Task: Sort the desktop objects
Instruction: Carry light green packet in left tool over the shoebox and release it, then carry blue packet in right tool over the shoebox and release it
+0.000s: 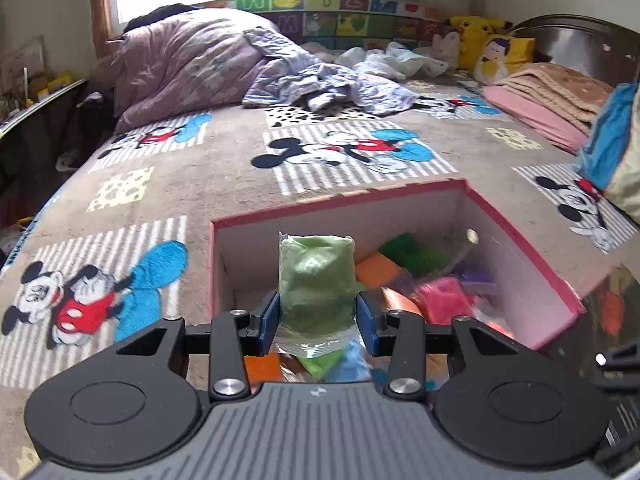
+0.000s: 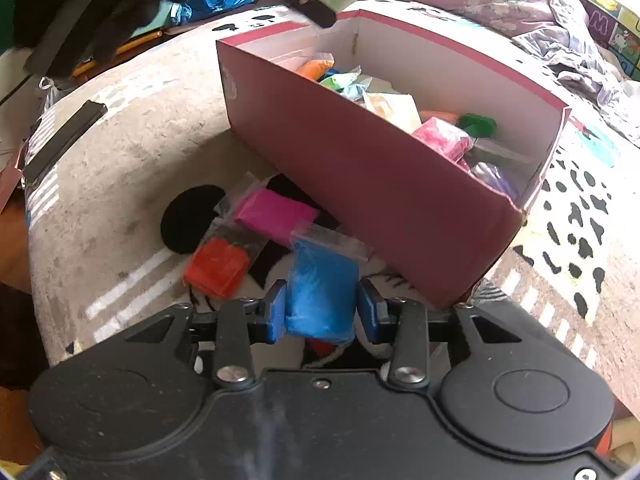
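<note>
While left tongs point(image 1: 317, 318) pinch pale-green clay bag point(image 1: 316, 276), right tongs point(image 2: 322, 310) pinch blue bag point(image 2: 320, 292).

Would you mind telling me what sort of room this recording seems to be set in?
Most likely a child's bedroom: the work happens on a bed covered by a cartoon-mouse blanket, with a rumpled purple quilt and yellow plush toys near the dark headboard.

Both the left gripper point(image 1: 318, 318) and right gripper point(image 2: 322, 310) are showing blue finger pads, black linkage arms, silver screws and round black housings flanking each grey ribbed body.
</note>
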`<action>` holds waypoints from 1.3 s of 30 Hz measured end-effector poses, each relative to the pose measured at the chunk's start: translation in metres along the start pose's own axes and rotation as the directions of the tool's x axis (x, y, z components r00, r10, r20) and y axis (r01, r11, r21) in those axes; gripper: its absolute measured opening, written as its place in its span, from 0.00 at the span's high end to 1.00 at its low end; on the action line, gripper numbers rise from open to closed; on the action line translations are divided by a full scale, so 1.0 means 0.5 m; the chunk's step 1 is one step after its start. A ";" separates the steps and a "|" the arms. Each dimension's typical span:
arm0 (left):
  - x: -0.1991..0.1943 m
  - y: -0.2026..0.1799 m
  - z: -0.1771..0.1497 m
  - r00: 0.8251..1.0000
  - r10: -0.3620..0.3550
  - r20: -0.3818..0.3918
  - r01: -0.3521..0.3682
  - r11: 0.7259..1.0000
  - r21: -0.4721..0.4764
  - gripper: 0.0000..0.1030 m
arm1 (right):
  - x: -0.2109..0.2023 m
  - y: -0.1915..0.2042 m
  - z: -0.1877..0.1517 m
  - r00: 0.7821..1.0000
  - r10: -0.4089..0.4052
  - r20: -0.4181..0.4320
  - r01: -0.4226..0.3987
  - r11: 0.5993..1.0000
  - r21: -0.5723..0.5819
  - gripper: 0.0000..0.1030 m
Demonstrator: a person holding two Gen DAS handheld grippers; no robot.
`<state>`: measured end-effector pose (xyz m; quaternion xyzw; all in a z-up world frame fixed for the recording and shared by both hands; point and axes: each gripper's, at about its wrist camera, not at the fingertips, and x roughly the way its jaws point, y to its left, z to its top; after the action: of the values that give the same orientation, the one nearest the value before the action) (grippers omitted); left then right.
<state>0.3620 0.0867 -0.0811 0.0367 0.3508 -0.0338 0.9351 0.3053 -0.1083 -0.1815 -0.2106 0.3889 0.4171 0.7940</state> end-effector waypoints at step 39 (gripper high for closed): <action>0.110 0.045 0.023 0.988 0.060 -0.140 -0.071 0.995 -0.072 0.52 | -0.018 0.002 0.011 1.000 0.020 0.001 -0.020 1.000 0.021 0.64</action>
<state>0.4128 0.1059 -0.1077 0.0144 0.4142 0.0132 0.9100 0.3036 -0.1085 -0.1712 -0.1981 0.3952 0.4211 0.7920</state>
